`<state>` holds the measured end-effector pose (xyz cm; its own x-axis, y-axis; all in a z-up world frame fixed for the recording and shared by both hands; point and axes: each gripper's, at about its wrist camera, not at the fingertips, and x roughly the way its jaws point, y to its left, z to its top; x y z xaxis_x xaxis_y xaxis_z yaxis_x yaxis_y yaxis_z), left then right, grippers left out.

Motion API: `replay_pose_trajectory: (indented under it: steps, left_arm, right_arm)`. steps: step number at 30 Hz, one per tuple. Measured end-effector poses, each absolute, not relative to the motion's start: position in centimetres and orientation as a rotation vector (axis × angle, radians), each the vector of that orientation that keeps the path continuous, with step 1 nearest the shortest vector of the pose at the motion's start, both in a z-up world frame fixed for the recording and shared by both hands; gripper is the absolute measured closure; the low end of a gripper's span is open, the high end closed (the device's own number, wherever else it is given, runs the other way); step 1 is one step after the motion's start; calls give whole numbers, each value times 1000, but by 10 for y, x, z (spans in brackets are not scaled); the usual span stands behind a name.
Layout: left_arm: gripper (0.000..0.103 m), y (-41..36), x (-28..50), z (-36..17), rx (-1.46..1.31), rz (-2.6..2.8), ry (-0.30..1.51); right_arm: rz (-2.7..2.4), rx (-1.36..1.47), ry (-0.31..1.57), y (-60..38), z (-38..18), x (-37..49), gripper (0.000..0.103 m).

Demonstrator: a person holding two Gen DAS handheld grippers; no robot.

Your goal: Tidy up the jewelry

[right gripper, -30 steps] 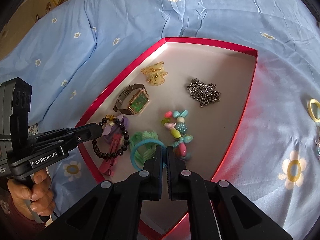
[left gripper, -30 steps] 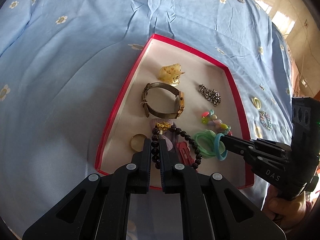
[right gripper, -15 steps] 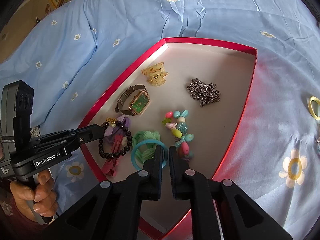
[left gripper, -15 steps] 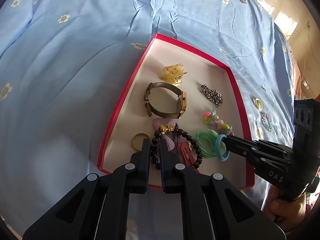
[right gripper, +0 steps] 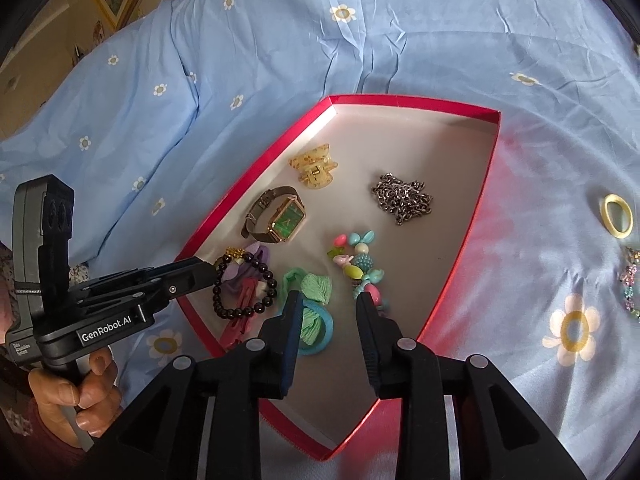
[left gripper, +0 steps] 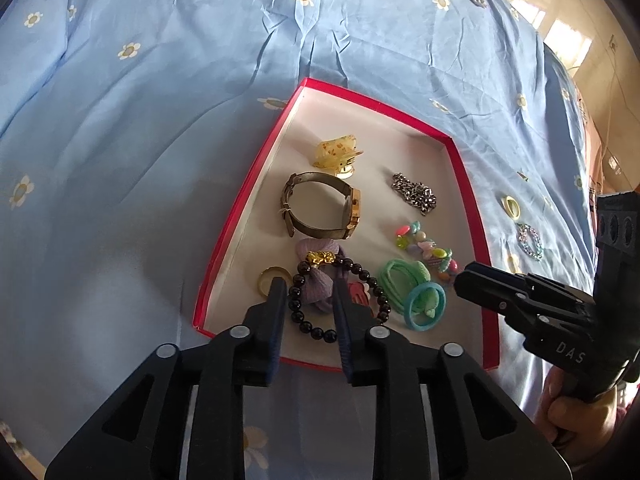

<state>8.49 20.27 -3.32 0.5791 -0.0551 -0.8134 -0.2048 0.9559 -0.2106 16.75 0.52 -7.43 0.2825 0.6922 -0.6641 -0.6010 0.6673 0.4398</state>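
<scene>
I am working over the bed's blue flowered sheet [right gripper: 280, 60], where the red tray [right gripper: 478, 196] is lying, and I am judging the sorting to be mostly done. Inside the tray I am seeing the green-faced watch [right gripper: 286, 218], the yellow claw clip [right gripper: 314, 168], the steel chain [right gripper: 402, 198], the coloured bead bracelet [right gripper: 356, 266], the black bead bracelet [right gripper: 244, 286] and, at the tray's near edge, the teal hair tie [right gripper: 324, 328] lying on green bands. Outside the tray, to its right on the sheet, a yellow ring [right gripper: 618, 216] and a sparkly bracelet [right gripper: 631, 280] are waiting, so those seem to be what is left.

My right gripper [right gripper: 328, 300] is hovering just above the tray's near end, fingers spread and gripping nothing, the teal tie beside them. My left gripper [left gripper: 308, 292] is hovering at the tray's left near corner, fingers parted around the black bead bracelet without pinching it.
</scene>
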Motion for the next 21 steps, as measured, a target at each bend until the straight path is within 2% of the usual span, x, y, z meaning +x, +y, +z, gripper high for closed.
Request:
replay_pose_trajectory:
  steps: [2, 4, 7, 9, 11, 13, 17, 21]
  left_arm:
    - [72, 201, 81, -29, -296, 95, 944]
    - [57, 200, 77, -26, -301, 100, 935]
    - [34, 200, 70, -21, -315, 121, 911]
    - [28, 199, 64, -18, -328, 130, 898]
    - [26, 199, 58, -16, -342, 128, 887]
    - [22, 196, 53, -14, -345, 137, 880]
    - [21, 193, 41, -11, -343, 158, 864]
    - [19, 192, 26, -12, -355, 168, 857]
  right_arm:
    - [867, 122, 939, 1, -71, 166, 73]
    - [868, 136, 926, -5, -67, 163, 69]
    - [867, 164, 907, -15, -64, 158, 53]
    - [866, 185, 890, -21, -63, 154, 44]
    - [872, 211, 876, -26, -64, 149, 31]
    - [884, 232, 859, -31, -63, 143, 28]
    - [888, 243, 824, -41, -61, 132, 21]
    - [869, 272, 797, -53, -63, 122, 19]
